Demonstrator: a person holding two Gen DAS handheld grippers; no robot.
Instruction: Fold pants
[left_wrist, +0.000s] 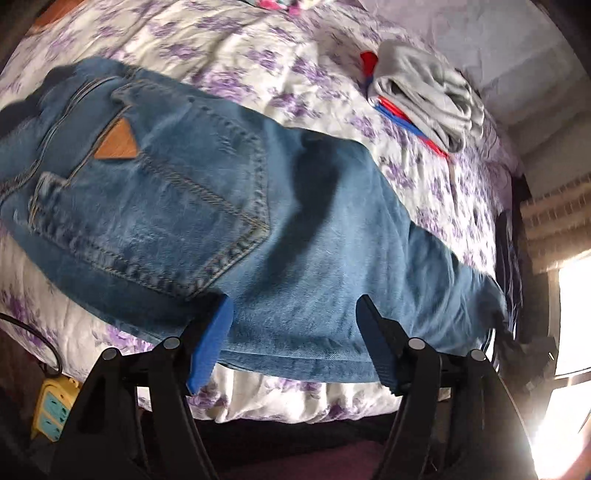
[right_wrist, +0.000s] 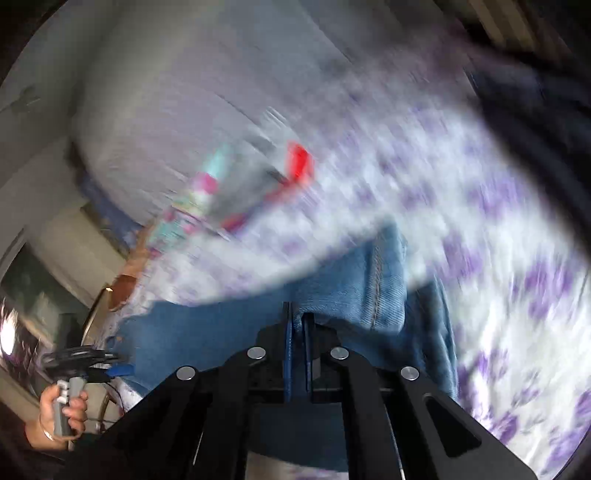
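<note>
Blue jeans (left_wrist: 207, 206) lie across a bed, back pocket with a tan triangular patch up, waist at the left, legs running right. My left gripper (left_wrist: 295, 306) is open, its blue fingers (left_wrist: 214, 339) spread at the near edge of the jeans over the thigh area, holding nothing. In the blurred right wrist view, my right gripper (right_wrist: 297, 321) is shut on the jeans (right_wrist: 369, 288), pinching the denim near a stitched seam. The left gripper and the hand holding it show at the lower left of that view (right_wrist: 70, 398).
The bed has a white sheet with purple flowers (left_wrist: 258, 62). A folded grey garment (left_wrist: 424, 88) lies on red and blue hangers (left_wrist: 402, 122) at the far right. A yellow power strip (left_wrist: 51, 410) sits on the floor at the left. A bright window (left_wrist: 569, 332) is on the right.
</note>
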